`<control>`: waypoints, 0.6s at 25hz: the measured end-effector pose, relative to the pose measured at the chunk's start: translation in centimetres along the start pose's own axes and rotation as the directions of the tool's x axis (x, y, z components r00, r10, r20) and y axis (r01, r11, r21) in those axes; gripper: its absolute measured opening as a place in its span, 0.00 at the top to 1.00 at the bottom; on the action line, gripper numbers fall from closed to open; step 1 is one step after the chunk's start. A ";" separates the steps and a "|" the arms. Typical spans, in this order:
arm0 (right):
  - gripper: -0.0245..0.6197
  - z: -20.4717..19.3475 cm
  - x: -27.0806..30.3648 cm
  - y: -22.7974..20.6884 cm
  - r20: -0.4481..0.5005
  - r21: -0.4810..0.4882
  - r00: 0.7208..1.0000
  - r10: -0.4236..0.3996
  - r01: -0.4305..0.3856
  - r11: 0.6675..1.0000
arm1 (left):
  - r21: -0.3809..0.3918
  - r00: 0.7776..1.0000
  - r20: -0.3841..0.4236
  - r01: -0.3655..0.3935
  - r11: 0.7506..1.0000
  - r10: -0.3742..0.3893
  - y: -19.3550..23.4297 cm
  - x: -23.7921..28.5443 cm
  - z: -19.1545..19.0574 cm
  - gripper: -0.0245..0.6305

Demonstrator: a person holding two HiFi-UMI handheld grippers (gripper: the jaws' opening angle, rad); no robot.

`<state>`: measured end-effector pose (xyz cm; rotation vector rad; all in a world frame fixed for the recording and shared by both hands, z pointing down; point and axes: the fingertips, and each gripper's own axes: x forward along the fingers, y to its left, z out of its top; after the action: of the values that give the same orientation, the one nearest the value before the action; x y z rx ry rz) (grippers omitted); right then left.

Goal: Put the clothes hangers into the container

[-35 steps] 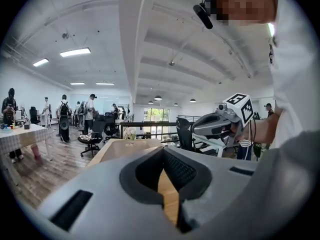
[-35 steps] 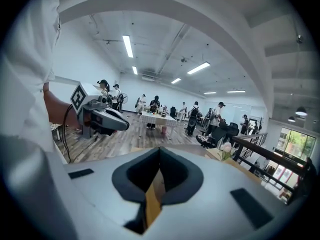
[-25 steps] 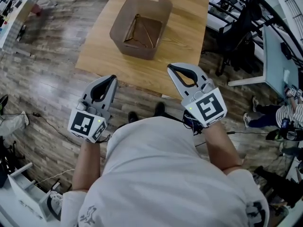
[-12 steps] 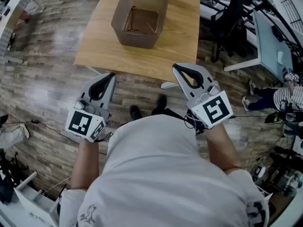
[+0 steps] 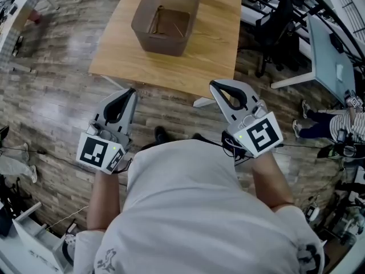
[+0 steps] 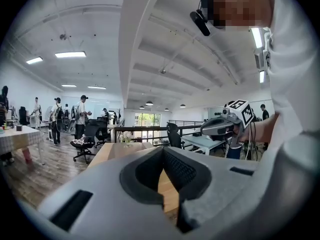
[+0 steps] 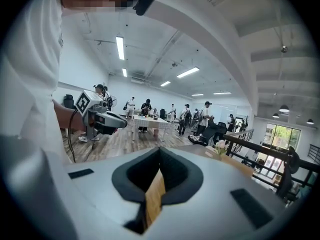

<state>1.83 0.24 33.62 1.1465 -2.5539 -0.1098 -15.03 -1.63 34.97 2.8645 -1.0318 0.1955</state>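
Observation:
A brownish see-through container stands on the wooden table, and brown clothes hangers lie inside it. Both grippers hang over the floor, short of the table's near edge and close to my body. My left gripper is shut with nothing in it; in its own view the jaw tips meet in front of the table. My right gripper is also shut and empty, tips together in its own view. Each gripper view shows the other gripper out to the side.
A black office chair and a pale desk stand right of the table. A seated person is at the far right. Cables run over the wood floor. Several people stand far back in the room.
The table and container have slid up and away in the head view, as I stand farther back. Both grippers stay shut, empty and in front of my body.

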 end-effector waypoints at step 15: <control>0.95 -5.4 -10.6 -2.2 0.017 0.056 0.997 0.081 -0.082 0.995 | -0.013 0.998 0.004 -0.070 0.997 0.070 -11.7 3.0 0.3 0.95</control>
<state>11.73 6.90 35.36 1.0632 -2.6281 -0.0257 -5.20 5.42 34.66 2.8209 -1.1316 0.1869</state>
